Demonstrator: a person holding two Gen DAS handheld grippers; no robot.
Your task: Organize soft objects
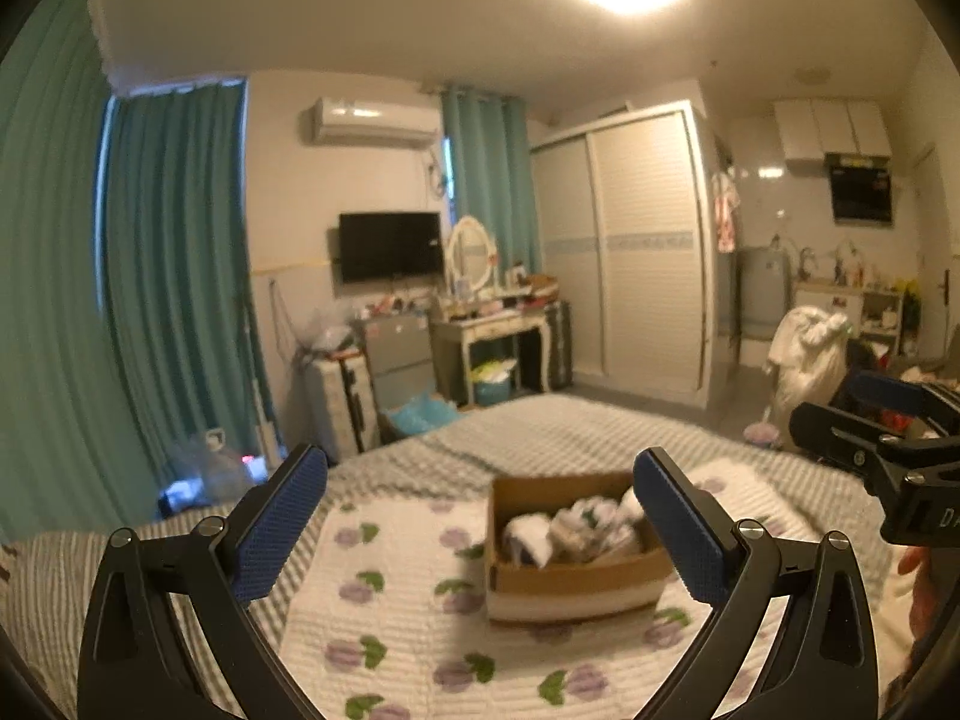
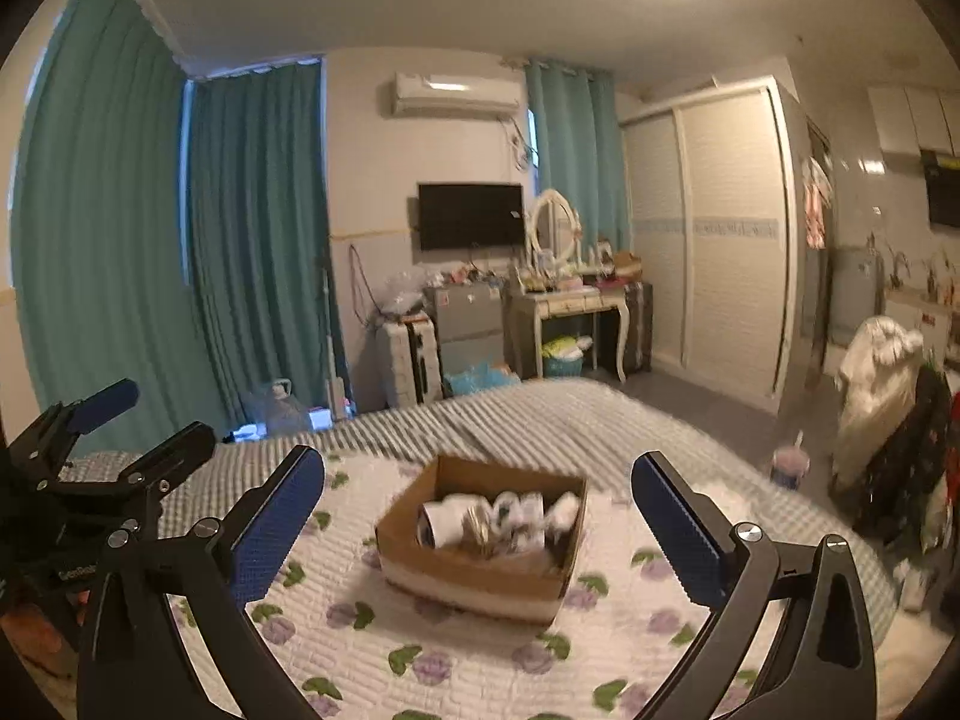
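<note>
A brown cardboard box sits on the flowered white quilt on the bed. It holds several rolled white and patterned soft items. My left gripper is open and empty, held above the bed short of the box. My right gripper is open and empty too, with the box and its rolled items between and beyond its fingers. The right gripper shows at the right edge of the left wrist view; the left gripper shows at the left edge of the right wrist view.
A grey striped bedspread lies under the quilt. Beyond the bed stand teal curtains, a suitcase, a dressing table, a wardrobe and a white heap of clothes.
</note>
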